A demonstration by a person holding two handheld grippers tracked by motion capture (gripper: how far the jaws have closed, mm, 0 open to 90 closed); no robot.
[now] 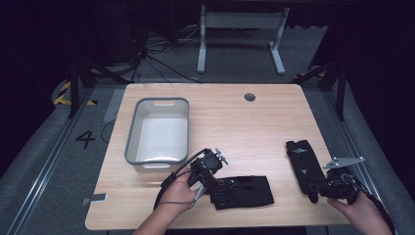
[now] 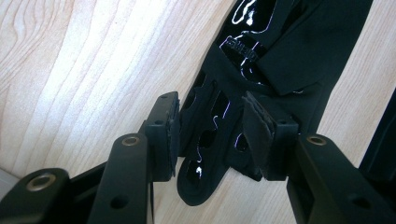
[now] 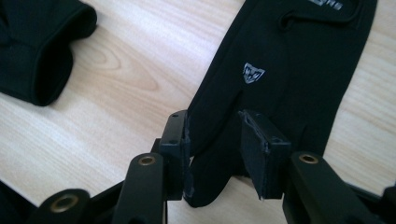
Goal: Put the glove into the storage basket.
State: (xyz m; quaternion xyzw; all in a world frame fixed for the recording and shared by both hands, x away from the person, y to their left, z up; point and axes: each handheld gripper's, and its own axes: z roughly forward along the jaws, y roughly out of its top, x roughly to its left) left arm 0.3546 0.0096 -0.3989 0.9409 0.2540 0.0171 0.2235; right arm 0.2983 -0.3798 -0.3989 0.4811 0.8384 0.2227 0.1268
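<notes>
Two black gloves lie flat on the wooden table [image 1: 244, 132]. The left glove [image 1: 247, 191] [image 2: 280, 51] has glossy print on its fingers. My left gripper [image 1: 216, 187] [image 2: 212, 140] is open, its jaws low over the table on either side of those fingers. The right glove [image 1: 302, 164] [image 3: 289, 60] bears a small silver logo and points away from me. At its near end my right gripper [image 1: 320, 190] [image 3: 215, 149] is open, and one glove finger lies between the jaws. The left glove's cuff [image 3: 32, 51] is at the top left of the right gripper view.
A grey plastic bin [image 1: 131, 132] with a pale inside stands on the left half of the table, just beyond my left hand. A round cable hole [image 1: 249, 97] sits near the far edge. Both gloves lie close to the table's near edge.
</notes>
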